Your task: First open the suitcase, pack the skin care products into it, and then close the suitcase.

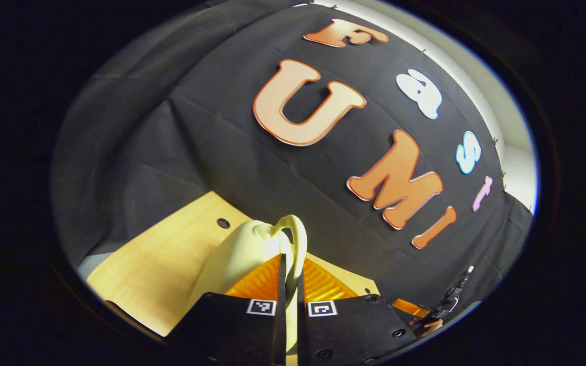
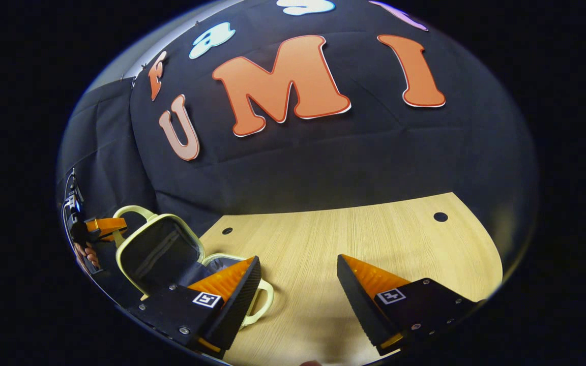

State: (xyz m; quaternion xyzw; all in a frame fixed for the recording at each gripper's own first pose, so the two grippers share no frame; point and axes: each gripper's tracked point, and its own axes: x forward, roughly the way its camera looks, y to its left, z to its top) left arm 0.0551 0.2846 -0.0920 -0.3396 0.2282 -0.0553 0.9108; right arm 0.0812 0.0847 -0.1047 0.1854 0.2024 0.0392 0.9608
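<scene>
The small pale yellow suitcase (image 2: 158,249) stands open at the table's left, its lid raised and its dark lining facing the right gripper view. My left gripper (image 1: 291,272) is shut on the lid's loop handle (image 1: 298,236), with the lid's pale outer shell (image 1: 242,249) just behind the fingers. The right gripper view shows that left gripper (image 2: 100,226) up at the lid's top handle, with a hand behind it. My right gripper (image 2: 298,277) hangs open over bare table, nothing between its fingers; its left finger overlaps the suitcase's lower handle (image 2: 265,300).
The light wooden table (image 2: 374,239) has small round holes (image 2: 440,217) near its back edge and open surface to the right of the suitcase. The black cloth wall stands close behind. The other gripper (image 1: 415,310) and a hand show at the left gripper view's lower right.
</scene>
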